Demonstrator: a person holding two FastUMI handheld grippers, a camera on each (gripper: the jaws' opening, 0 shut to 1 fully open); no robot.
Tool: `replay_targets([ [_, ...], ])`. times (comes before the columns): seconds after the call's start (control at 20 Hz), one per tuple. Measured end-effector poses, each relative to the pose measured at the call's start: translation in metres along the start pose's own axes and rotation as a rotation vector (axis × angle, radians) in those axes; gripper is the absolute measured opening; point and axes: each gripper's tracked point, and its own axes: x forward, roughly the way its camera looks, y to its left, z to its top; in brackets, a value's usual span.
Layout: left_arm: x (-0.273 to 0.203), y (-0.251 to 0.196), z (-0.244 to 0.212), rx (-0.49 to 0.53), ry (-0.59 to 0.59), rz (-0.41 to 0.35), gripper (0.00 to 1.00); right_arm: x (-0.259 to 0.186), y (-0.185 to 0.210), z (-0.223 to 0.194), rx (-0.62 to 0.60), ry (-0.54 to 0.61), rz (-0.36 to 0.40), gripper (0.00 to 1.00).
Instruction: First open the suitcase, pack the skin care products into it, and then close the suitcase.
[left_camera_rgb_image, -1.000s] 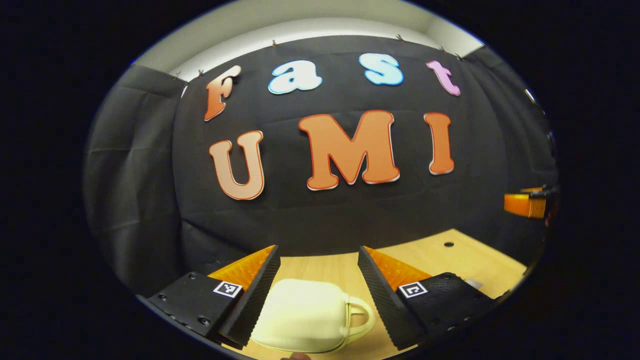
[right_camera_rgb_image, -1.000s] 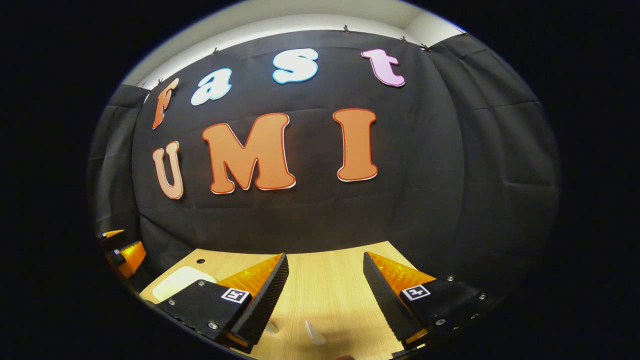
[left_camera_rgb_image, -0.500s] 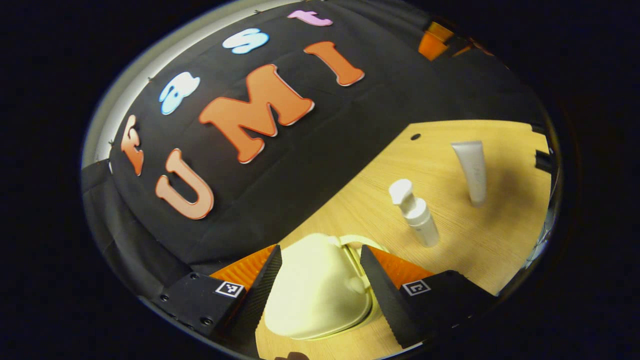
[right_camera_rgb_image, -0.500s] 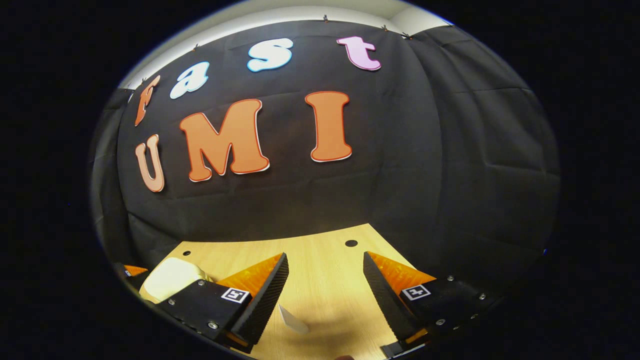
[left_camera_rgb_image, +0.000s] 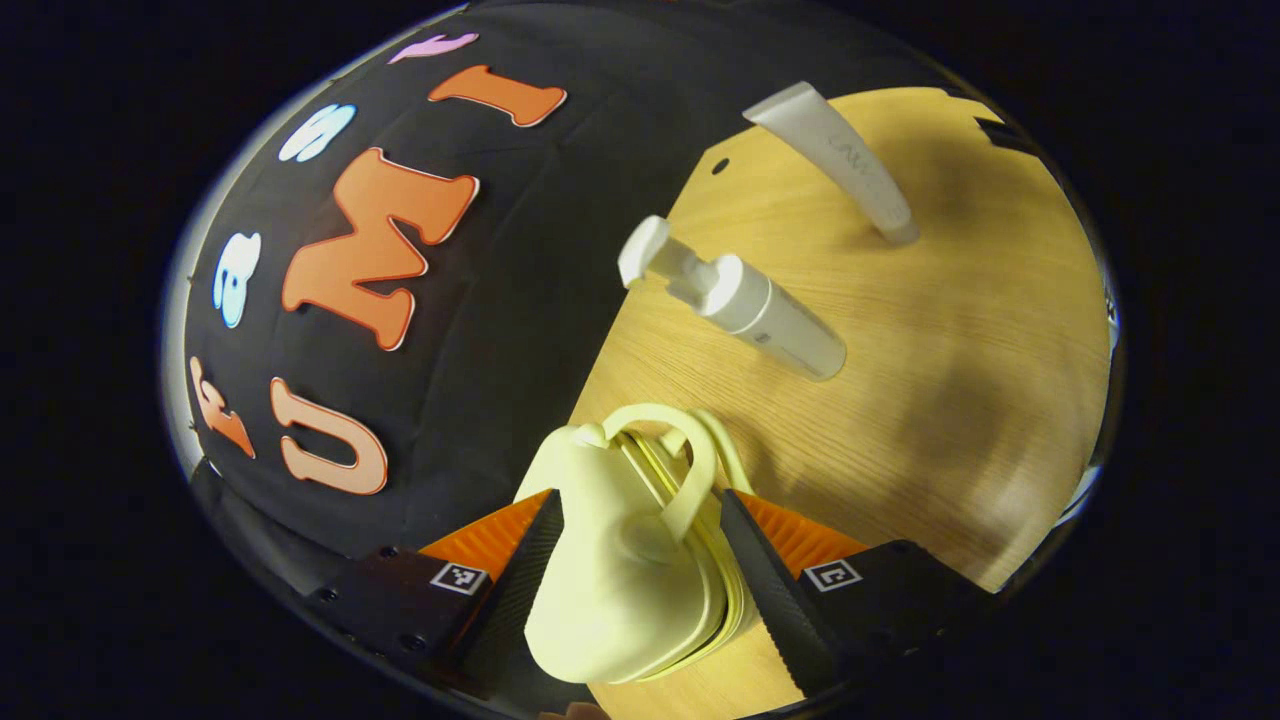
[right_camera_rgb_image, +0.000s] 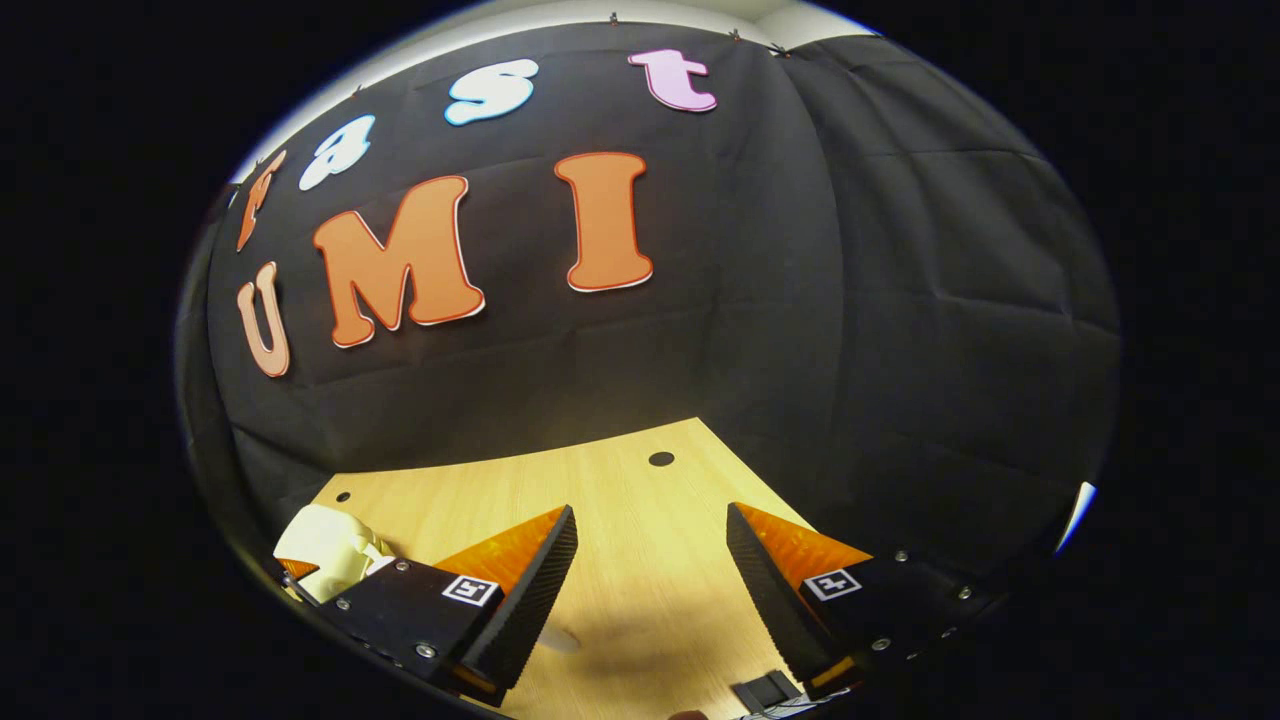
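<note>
A small cream suitcase (left_camera_rgb_image: 610, 590) with a loop handle (left_camera_rgb_image: 690, 470) sits between the fingers of my left gripper (left_camera_rgb_image: 640, 590). It is seen edge-on, with its seam showing. The jaws stand wide and I cannot tell if they touch the shell. A white pump bottle (left_camera_rgb_image: 750, 305) and a grey-white tube (left_camera_rgb_image: 840, 160) stand on the wooden table (left_camera_rgb_image: 950, 400) beyond it. My right gripper (right_camera_rgb_image: 650, 590) hovers open over bare table, holding nothing. In the right gripper view the suitcase (right_camera_rgb_image: 320, 545) sits at the far lower left.
The black cloth wall runs along the table's far edge. A small round hole (right_camera_rgb_image: 661, 459) marks the tabletop near that edge. A small dark object (right_camera_rgb_image: 765, 690) lies low between the right gripper's fingers, and a pale scrap (right_camera_rgb_image: 560, 640) beside its left finger.
The left gripper has rolled over sideways and moved in, so the suitcase now sits deeper between its fingers and shows edge-on. The right gripper has tipped down slightly and drifted.
</note>
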Motion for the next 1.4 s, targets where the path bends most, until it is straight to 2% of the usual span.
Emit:
replay_targets([
  [0.3, 0.033, -0.001, -0.005, 0.068, 0.063, -0.006, 0.98, 0.006, -0.013, -0.003, -0.008, 0.022, -0.032, 0.95],
  [0.4, 0.046, -0.003, 0.001, 0.090, 0.062, -0.015, 0.98, 0.009, -0.013, -0.003, -0.011, 0.032, -0.029, 0.95],
  [0.5, 0.053, -0.011, -0.003, 0.100, 0.113, -0.033, 0.98, 0.011, -0.014, -0.003, -0.017, 0.044, -0.021, 0.96],
  [0.6, 0.058, -0.009, 0.004, 0.115, 0.114, -0.022, 0.96, 0.013, -0.011, 0.000, -0.033, 0.042, -0.008, 0.95],
  [0.7, 0.066, -0.025, -0.001, 0.098, 0.150, -0.048, 0.61, 0.013, -0.010, 0.004, -0.045, 0.036, -0.009, 0.95],
  [0.8, 0.055, -0.025, 0.009, 0.129, 0.134, -0.024, 0.22, 0.011, -0.006, 0.009, -0.040, 0.024, -0.002, 0.95],
  [0.85, 0.060, -0.023, 0.003, 0.117, 0.122, -0.015, 0.08, 0.011, -0.005, 0.012, -0.040, 0.017, -0.005, 0.95],
  [0.95, 0.061, -0.019, 0.004, 0.053, 0.129, -0.064, 0.07, 0.009, 0.002, 0.014, -0.039, 0.007, 0.002, 0.95],
  [1.05, 0.055, -0.007, 0.006, -0.055, 0.130, -0.095, 0.07, 0.008, 0.012, 0.014, -0.045, -0.004, 0.015, 0.95],
  [1.15, 0.047, 0.007, 0.010, -0.162, 0.125, -0.139, 0.10, 0.007, 0.019, 0.017, -0.056, -0.028, 0.005, 0.95],
  [1.2, 0.043, 0.014, 0.012, -0.206, 0.123, -0.158, 0.07, 0.006, 0.023, 0.018, -0.053, -0.037, 0.000, 0.95],
  [1.4, 0.026, 0.048, 0.017, -0.353, 0.079, -0.197, 0.07, 0.000, 0.054, 0.024, -0.017, -0.060, 0.036, 0.95],
])
